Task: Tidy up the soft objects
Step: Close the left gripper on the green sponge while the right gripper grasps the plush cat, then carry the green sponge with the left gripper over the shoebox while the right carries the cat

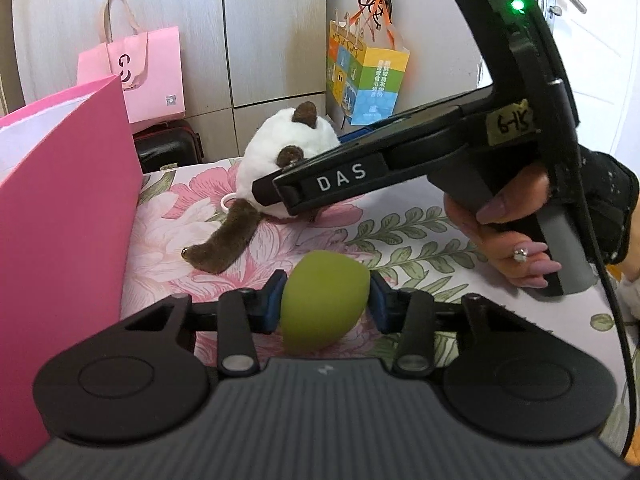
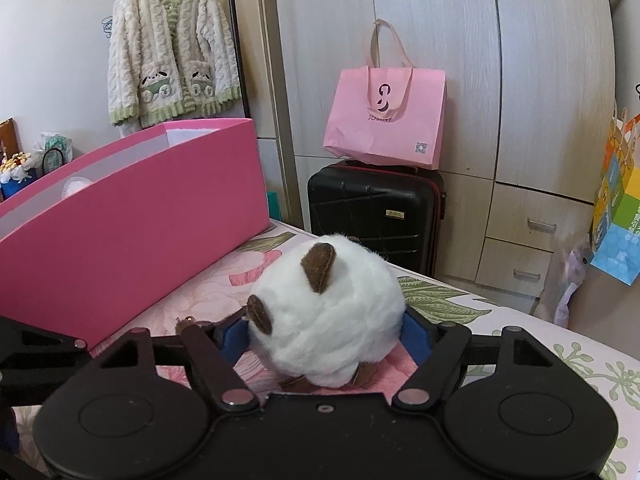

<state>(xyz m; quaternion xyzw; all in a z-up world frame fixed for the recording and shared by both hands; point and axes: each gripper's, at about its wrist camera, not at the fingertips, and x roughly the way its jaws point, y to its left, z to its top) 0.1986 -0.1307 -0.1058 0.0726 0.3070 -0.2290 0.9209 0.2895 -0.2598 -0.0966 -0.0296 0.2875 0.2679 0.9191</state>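
in our left gripper (image 1: 325, 300) we hold a green egg-shaped sponge (image 1: 323, 304), the blue pads (image 1: 271, 304) pressed against both its sides, just above the floral bedsheet (image 1: 420, 232). our right gripper (image 2: 324, 332) has its fingers on either side of the white plush toy (image 2: 328, 316) with brown ears; the blue pads (image 2: 231, 338) seem to touch the fur, though the fluff hides the contact, so we cannot tell how firmly it is squeezed. from the left wrist view the same plush toy (image 1: 276, 148) lies on the sheet with its brown tail (image 1: 224, 244) stretched toward us, and the right gripper (image 1: 280, 196) reaches it from the right. the pink box (image 2: 132, 216) stands open just beside the toy, on our left. a pink bag (image 2: 386, 120) rests on a black suitcase (image 2: 376, 212) by the wardrobe (image 2: 460, 20).
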